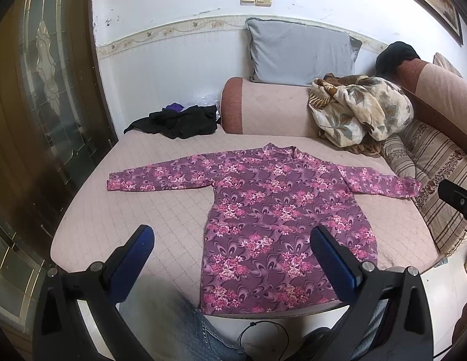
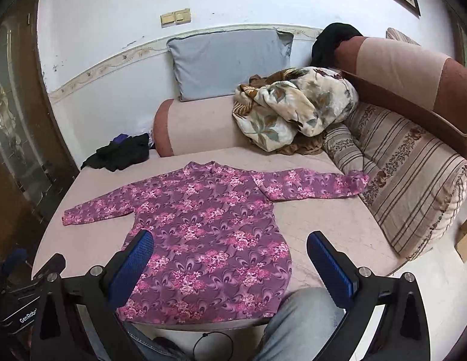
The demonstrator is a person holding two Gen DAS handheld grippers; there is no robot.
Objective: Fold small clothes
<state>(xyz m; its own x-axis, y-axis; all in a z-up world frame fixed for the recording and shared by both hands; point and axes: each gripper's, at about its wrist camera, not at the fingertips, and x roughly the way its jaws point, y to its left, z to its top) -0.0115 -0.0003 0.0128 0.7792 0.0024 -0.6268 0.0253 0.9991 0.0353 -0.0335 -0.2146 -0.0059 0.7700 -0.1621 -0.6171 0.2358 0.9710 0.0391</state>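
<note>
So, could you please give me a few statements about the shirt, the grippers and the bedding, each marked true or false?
1. The purple floral shirt lies flat with both sleeves spread. True.
2. The left gripper is shut on the hem. False: it is open, holding nothing.
3. The right gripper is open. True.
4. The grey pillow lies on the shirt. False: it leans against the wall behind.
5. The floral blanket is neatly folded. False: it is bunched up.

"GenRob", cut off, stands on the left hand-held gripper point(image 2: 24, 316).
</note>
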